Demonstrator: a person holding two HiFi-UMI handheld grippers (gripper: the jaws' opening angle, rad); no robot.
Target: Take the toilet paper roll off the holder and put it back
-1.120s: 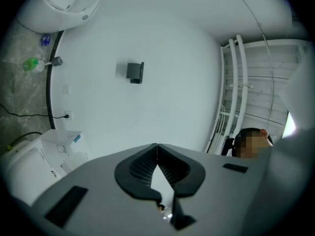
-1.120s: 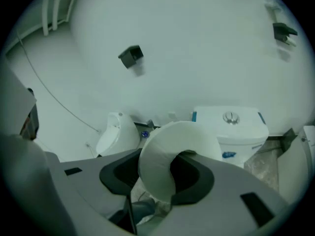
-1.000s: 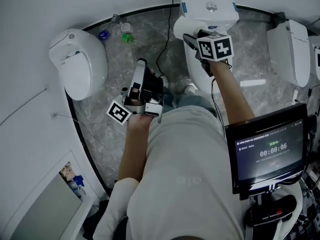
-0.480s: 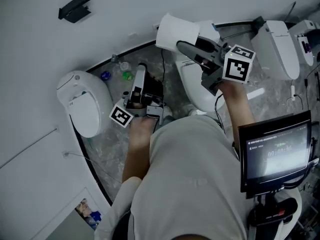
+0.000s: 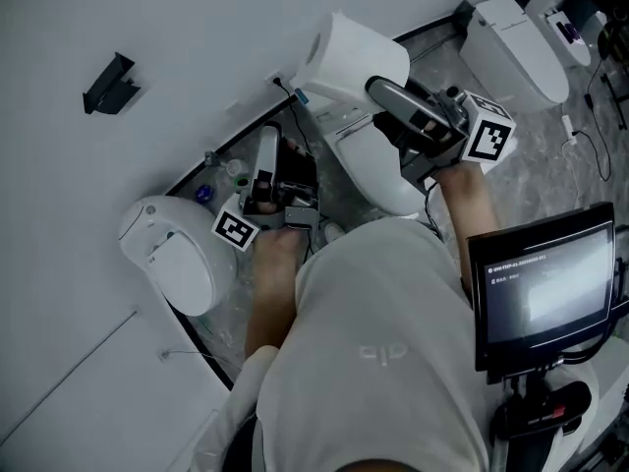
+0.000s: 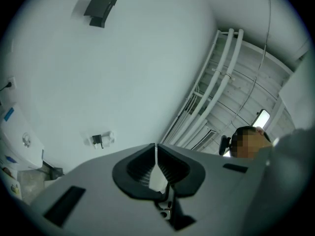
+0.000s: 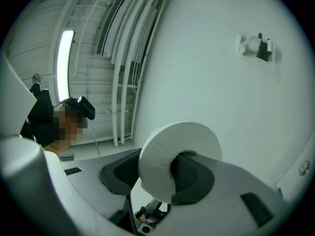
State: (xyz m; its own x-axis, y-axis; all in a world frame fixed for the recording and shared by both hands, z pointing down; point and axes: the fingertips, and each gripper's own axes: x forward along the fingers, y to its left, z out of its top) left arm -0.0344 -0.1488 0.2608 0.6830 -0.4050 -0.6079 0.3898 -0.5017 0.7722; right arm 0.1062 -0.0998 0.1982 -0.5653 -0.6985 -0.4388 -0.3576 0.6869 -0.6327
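Pinching the toilet paper roll (image 7: 156, 154) through its wall, the right gripper (image 7: 158, 173) has one dark pad inside the core & the other outside, so the jaws are clamped on the paper. In head view the roll (image 5: 349, 57) sits at the far tip of the right gripper (image 5: 391, 98), held in the air in front of the white wall, above the far end of a white toilet (image 5: 373, 170). It is well right of a black bracket (image 5: 108, 85) on that wall and not touching it. The gripper's marker cube (image 5: 486, 138) is on the near right, by the person's forearm. The left gripper (image 6: 156, 167) has its ribbed pads pressed together w/ nothing between them; it points up at the wall, w/ the bracket (image 6: 100, 6) high on the left. In head view the left gripper (image 5: 267, 146) is left of the toilet, tips toward the wall/floor edge. A second toilet (image 5: 172, 254) lies further left and a third (image 5: 511, 32) is far right. A lit screen (image 5: 545, 293) is at near right.
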